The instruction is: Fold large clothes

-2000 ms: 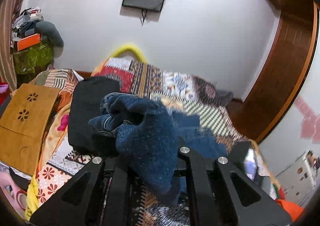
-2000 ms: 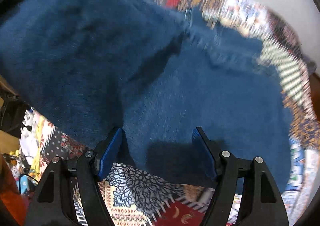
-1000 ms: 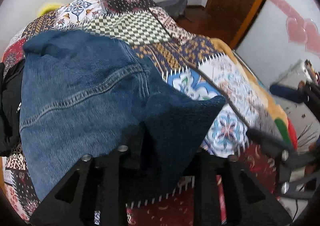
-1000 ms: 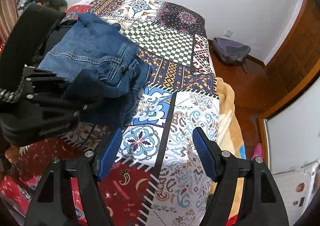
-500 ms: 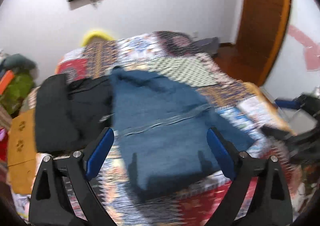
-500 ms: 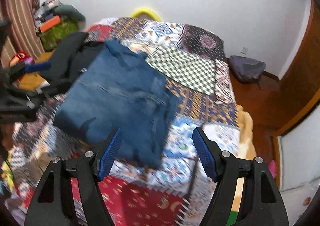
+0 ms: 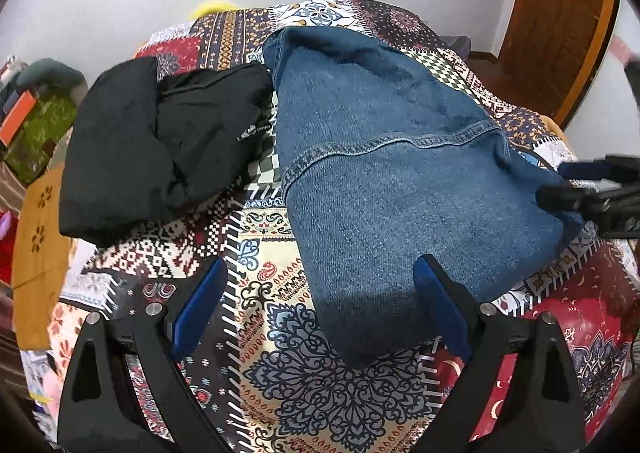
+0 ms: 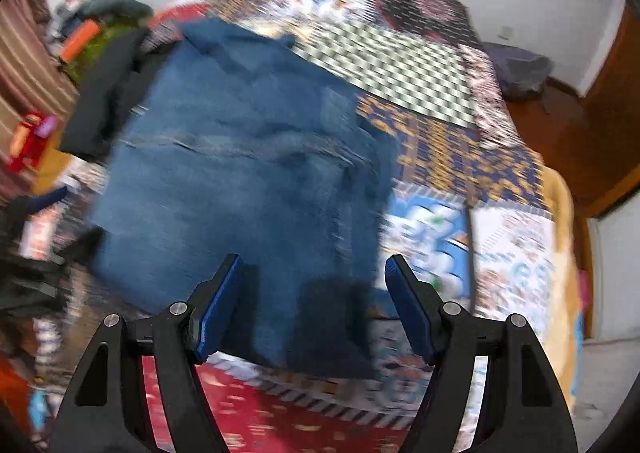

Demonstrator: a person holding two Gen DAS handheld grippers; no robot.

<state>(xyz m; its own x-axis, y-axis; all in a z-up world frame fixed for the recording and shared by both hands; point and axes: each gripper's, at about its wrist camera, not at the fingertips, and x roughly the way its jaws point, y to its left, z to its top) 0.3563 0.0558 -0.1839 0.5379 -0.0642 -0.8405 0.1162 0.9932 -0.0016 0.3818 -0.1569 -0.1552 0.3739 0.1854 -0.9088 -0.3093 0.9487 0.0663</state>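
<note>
Left wrist view shows the denim garment [image 7: 400, 189] folded on the patchwork bedspread [image 7: 280, 373], beside a black garment [image 7: 152, 141]. Both the left gripper [image 7: 320, 305] and right gripper [image 8: 312, 297] are wide apart, holding nothing. I would press flat and square its edges.

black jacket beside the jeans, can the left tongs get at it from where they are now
Probably yes. The left tongs stand open and empty above the patchwork bedspread. The black jacket lies uncovered to the left of the folded denim jeans, with nothing over it or between it and the tongs.

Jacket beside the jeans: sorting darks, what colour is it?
Black jacket, clearest in the left wrist view.
</note>
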